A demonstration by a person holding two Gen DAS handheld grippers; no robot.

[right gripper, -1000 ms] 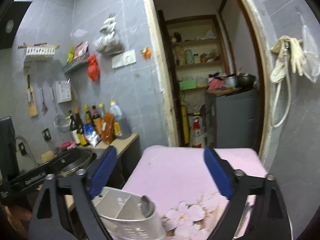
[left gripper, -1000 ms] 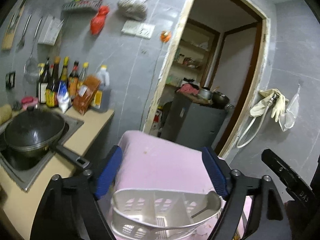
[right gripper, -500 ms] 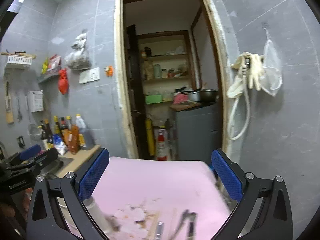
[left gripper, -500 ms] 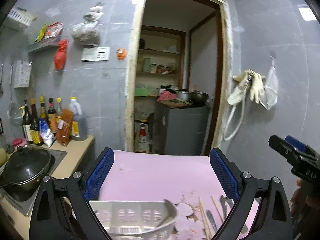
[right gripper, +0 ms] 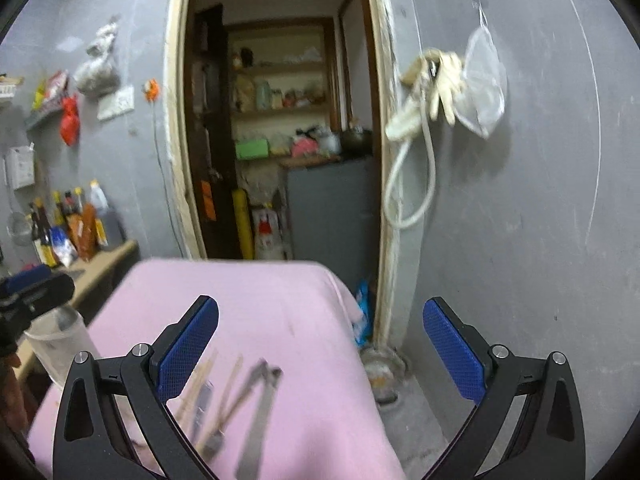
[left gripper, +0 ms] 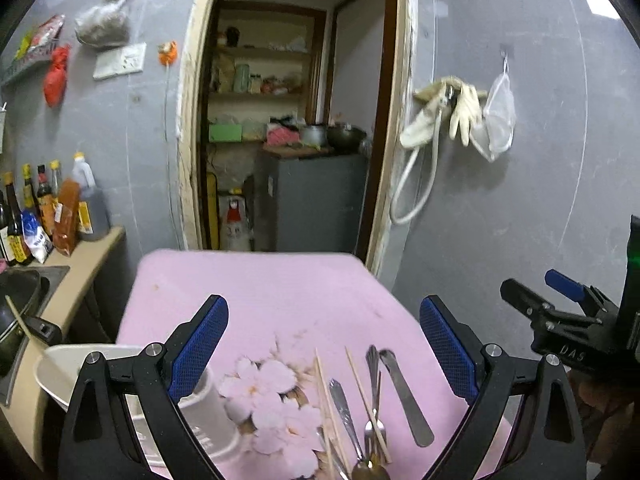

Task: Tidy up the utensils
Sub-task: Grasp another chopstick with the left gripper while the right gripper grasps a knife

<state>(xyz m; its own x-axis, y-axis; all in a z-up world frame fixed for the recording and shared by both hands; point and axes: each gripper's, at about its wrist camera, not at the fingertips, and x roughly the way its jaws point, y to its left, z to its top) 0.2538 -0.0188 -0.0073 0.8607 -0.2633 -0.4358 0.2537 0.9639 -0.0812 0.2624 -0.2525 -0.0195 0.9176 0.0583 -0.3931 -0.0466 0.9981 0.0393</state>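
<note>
A pink cloth-covered table (left gripper: 256, 292) holds a loose pile of utensils (left gripper: 372, 404): metal spoons, a knife and wooden chopsticks. A white plastic utensil holder (left gripper: 80, 364) stands at the table's left edge, partly hidden behind my left finger. My left gripper (left gripper: 324, 348) is open and empty above the table. My right gripper (right gripper: 320, 348) is open and empty over the table's right part; the utensils (right gripper: 236, 396) look blurred below it. The right gripper also shows in the left wrist view (left gripper: 560, 312).
A counter (left gripper: 76, 264) with sauce bottles (left gripper: 48, 208) and a black wok (left gripper: 16, 312) lies to the left. An open doorway (left gripper: 288, 120) with a grey cabinet is behind the table. Gloves and a hose (left gripper: 448, 112) hang on the right wall.
Both views have swung right and tilted down: the holder slid to the left edge and the utensil pile came into view. Both grippers stayed open.
</note>
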